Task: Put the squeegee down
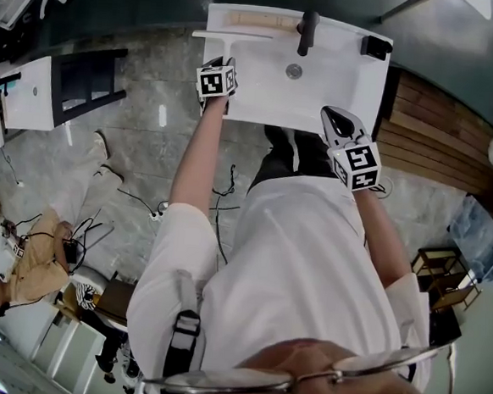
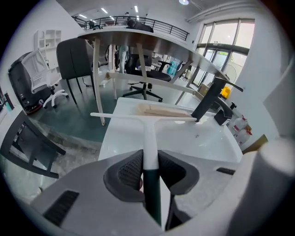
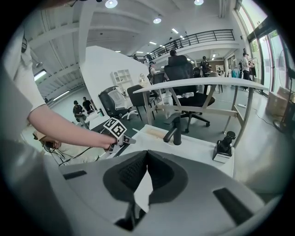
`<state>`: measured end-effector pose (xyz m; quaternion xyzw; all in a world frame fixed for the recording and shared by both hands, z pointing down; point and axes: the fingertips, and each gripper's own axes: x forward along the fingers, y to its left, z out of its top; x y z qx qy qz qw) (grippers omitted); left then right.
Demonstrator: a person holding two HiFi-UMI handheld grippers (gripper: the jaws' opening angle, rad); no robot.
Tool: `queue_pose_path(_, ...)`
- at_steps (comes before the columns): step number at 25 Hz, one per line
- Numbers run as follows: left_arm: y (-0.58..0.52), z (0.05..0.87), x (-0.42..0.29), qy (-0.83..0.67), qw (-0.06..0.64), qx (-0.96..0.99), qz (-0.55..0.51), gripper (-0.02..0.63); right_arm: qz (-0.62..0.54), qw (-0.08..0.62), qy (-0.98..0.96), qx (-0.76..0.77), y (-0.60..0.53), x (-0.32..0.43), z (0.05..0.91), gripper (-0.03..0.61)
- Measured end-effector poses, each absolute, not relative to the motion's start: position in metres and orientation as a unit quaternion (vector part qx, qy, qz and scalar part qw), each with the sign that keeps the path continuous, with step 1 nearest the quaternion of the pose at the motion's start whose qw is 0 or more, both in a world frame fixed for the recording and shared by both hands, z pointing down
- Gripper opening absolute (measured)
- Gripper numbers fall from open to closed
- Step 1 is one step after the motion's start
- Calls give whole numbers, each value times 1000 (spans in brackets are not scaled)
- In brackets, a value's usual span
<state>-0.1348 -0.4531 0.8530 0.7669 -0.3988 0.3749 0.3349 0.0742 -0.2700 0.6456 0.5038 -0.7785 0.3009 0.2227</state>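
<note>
The squeegee has a long white blade and a white stem that turns dark green at the handle. My left gripper is shut on that stem, its pads pressing both sides. The blade hangs level over the back left corner of the white sink. In the left gripper view the left gripper points down at the sink. My right gripper hovers at the sink's near right edge. In its own view the right gripper is shut with nothing between the pads.
A black faucet stands at the sink's back, a beige strip lies beside it, and a small black dispenser sits at the back right corner. Wooden boards lie right of the sink. A person sits on the floor at left among cables.
</note>
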Motion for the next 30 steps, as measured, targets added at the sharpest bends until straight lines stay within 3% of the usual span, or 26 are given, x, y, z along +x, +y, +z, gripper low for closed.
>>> queue_pose_path(22, -461, 877, -134, -405, 312, 761, 400, 95, 313, 251, -783, 475, -266, 63, 662, 5)
queue_pose_path(26, -462, 875, -138, -411, 304, 763, 396, 168, 313, 251, -786, 470, -266, 58, 663, 5)
queue_pose_path(30, -462, 864, -145, -430, 297, 761, 386, 186, 311, 249, -790, 465, -266, 56, 660, 5)
